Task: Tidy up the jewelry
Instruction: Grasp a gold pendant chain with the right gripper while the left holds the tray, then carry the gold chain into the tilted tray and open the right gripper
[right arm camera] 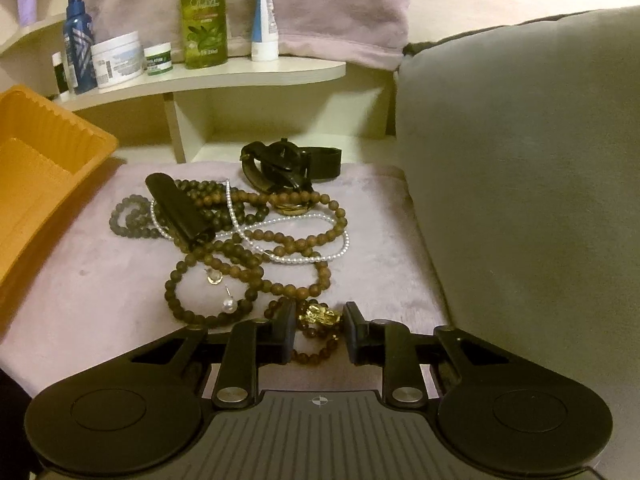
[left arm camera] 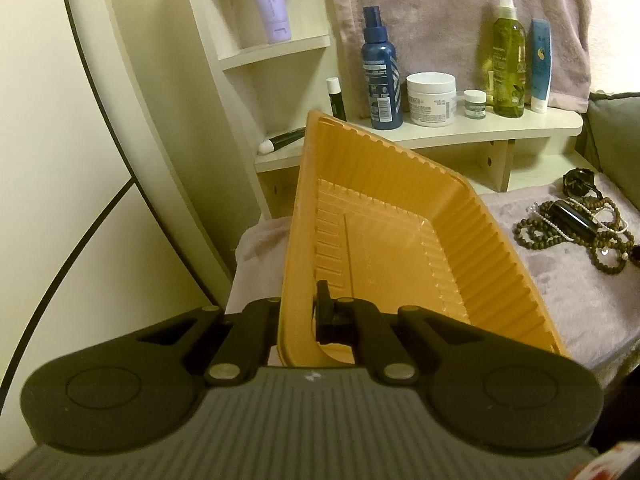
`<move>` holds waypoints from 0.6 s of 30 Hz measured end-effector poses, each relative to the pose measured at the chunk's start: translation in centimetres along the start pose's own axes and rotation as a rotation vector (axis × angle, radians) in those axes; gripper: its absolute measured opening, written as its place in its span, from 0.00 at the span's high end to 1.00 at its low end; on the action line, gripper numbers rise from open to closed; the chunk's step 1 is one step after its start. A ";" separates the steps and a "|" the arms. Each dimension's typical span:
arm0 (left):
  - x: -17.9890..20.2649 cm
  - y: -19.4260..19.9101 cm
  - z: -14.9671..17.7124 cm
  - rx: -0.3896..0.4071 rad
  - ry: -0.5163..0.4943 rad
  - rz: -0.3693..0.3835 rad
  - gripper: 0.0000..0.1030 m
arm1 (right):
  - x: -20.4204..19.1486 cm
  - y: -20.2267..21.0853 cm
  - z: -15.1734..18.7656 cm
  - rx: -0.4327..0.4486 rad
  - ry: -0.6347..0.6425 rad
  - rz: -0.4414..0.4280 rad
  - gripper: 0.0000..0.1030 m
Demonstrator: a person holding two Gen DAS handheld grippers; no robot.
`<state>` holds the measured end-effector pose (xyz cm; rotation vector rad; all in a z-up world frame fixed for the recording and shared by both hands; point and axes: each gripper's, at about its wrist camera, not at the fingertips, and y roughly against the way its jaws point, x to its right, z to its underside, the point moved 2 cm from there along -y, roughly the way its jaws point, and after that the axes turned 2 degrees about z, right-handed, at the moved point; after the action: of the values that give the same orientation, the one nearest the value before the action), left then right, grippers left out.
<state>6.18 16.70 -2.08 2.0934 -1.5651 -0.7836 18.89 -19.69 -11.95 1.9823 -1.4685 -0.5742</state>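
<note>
Orange ribbed plastic tray was clamped by its near rim in the left tool, one black finger outside the wall and the other inside, so the tray tipped up on a slant with its open side turned toward the right. Its far corner rose in front of the cream shelf unit, where a dark blue spray bottle, a white jar and a green olive-oil bottle stood in a row.

The right tool was held low over the mauve plush cloth that covered the surface, pointing forward at the tangled heap of jewelry. Its fingers were spread apart, gripping nothing, and they flanked a small gold charm on a dark beaded bracelet at the near edge of the pile. Whether either pad touched the beads, I could not tell.

Beyond lay brown wooden bead strands, a white pearl necklace, a black oblong clip and a black strapped wristwatch. Two loose earrings sat within a bead loop. The tray's edge showed at the left of the cloth, just beside the heap, and a grey cushion stood along the right.
</note>
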 end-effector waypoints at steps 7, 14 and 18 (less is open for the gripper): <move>0.2 0.2 -0.1 0.005 -0.009 -0.004 0.97 | -0.8 3.5 -1.6 0.092 0.005 -0.002 0.76; 0.1 0.2 -0.1 0.005 -0.014 -0.003 0.97 | -5.2 7.9 -5.3 0.220 0.032 -0.153 0.76; 0.0 0.1 -0.1 0.005 -0.009 0.002 0.97 | -9.1 8.8 -6.7 0.231 0.040 -0.313 0.76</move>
<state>6.16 16.67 -1.93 2.0937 -1.5754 -0.7901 14.44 -11.46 -1.15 2.4151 -1.2547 -0.5085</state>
